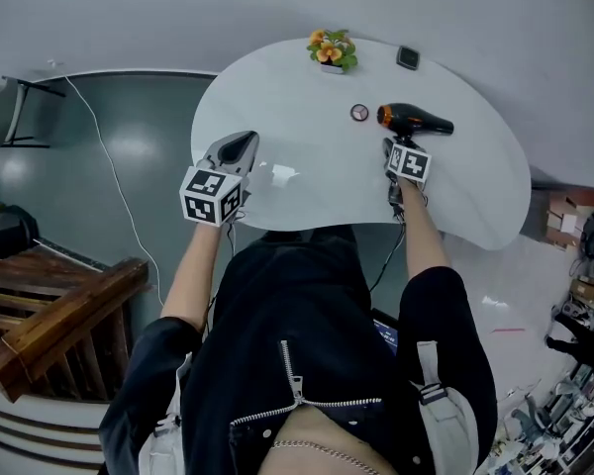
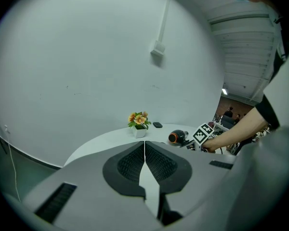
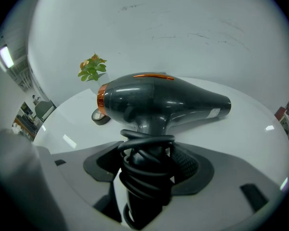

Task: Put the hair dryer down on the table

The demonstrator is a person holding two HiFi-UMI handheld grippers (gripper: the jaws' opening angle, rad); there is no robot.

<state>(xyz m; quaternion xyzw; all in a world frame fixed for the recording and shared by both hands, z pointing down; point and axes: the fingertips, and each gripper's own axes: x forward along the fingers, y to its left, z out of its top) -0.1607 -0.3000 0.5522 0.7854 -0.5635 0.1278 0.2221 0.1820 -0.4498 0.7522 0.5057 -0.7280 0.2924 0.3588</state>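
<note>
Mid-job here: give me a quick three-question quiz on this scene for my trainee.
1. True or false: the left tool has its jaws together with nothing between them.
2. The right tool grips the black hair dryer with the orange ring by: A its nozzle, B its cord-wrapped handle, C its ring.
3. Fill in: the white pot of orange flowers stands at the white rounded table's ____ edge (near or far from the person).
Key: 1 true; 2 B; 3 far.
</note>
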